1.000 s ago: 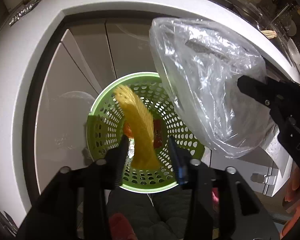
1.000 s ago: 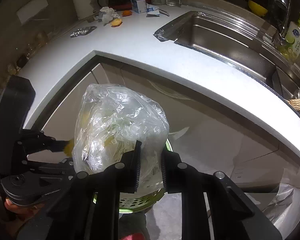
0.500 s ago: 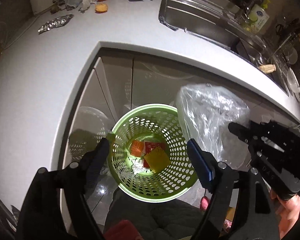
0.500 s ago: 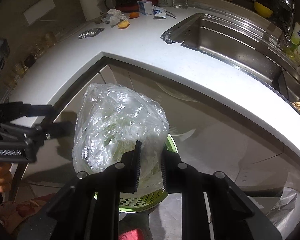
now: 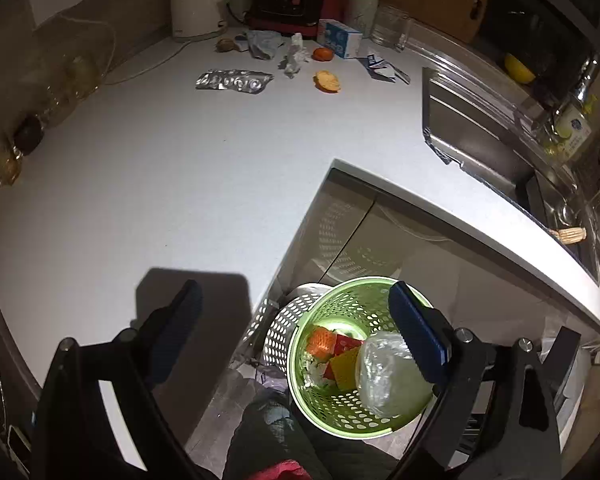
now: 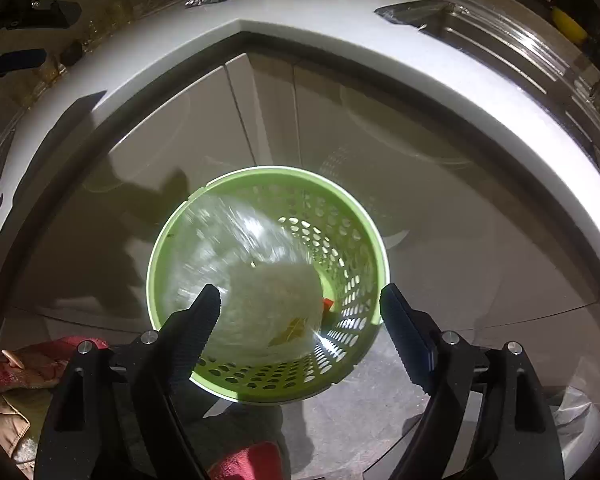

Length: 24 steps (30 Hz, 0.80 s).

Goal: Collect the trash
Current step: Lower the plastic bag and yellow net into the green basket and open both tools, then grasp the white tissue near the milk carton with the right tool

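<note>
1. Two grippers are mine, and both stand with jaws spread wide and nothing between them: my left gripper [image 5: 296,312] hangs over the edge of the white counter [image 5: 148,168], my right gripper [image 6: 300,312] hangs straight above the green basket [image 6: 376,240].
2. Far left on the counter, in my left view, a row of glass jars [image 5: 4,156] lines the wall.
3. Further right, at the back of the counter, a foil blister pack [image 5: 234,81] lies flat; just beside it to the right sit a crumpled tissue [image 5: 294,54], a whole orange [image 5: 323,54] and a piece of orange peel [image 5: 327,81].
4. A small blue and white carton [image 5: 340,38] stands behind the peel, and torn paper scraps [image 5: 382,69] lie near the sink's corner.
5. Below the counter's edge, the green basket [image 5: 340,424] stands on the floor against the cabinet doors [image 6: 268,112].
6. Inside it lie an orange scrap [image 5: 321,341], a red one and a yellow one [image 5: 346,368], touching one another.
7. The clear plastic bag [image 5: 388,376] sits in the basket's right half, resting partly on those scraps; in my right view the bag [image 6: 252,272] is blurred and fills the left of the basket.
8. Rightmost, the steel sink [image 5: 480,136] is set into the counter.
</note>
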{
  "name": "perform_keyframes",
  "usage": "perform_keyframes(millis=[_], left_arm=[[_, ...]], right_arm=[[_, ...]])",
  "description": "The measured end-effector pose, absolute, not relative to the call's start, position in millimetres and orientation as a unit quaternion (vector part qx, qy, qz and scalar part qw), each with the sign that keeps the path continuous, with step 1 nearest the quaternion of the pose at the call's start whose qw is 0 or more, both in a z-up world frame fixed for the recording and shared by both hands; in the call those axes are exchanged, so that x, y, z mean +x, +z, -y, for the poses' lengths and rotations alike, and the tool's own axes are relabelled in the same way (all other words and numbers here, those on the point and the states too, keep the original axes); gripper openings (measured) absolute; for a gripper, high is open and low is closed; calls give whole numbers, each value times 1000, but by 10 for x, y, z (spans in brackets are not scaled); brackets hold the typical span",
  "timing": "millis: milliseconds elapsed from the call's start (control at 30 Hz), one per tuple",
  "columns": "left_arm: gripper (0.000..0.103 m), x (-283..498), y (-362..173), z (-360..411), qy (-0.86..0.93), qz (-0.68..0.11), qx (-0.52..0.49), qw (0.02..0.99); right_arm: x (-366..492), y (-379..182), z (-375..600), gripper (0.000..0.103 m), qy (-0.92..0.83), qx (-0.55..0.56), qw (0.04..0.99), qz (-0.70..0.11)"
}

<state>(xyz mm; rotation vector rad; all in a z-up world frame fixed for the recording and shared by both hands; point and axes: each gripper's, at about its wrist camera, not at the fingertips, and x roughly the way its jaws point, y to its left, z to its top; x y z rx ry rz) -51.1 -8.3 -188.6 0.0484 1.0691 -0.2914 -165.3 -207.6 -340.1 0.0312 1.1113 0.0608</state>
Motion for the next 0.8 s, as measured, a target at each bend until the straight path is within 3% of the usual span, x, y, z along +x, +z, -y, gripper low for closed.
perform_keyframes(millis=[133,333,533,800], left_arm=[[89,-419,-1901,-144,-114,-517,-13,848],[89,-213,-1846,-351,-78,-513,-34,854],[89,224,-1679,-394,-72,-484,-21,872],[90,1409,-1461,-407,-67,-449,-23,891]], right_arm=[[-1605,-3251,2076,94,36,18,859,-510],[-1312,-2765,2137,98,44,30,888,-457],[-622,-2260,2137,99,41,43,912,-406],[890,-1928,1906,99,52,49,918,-389]])
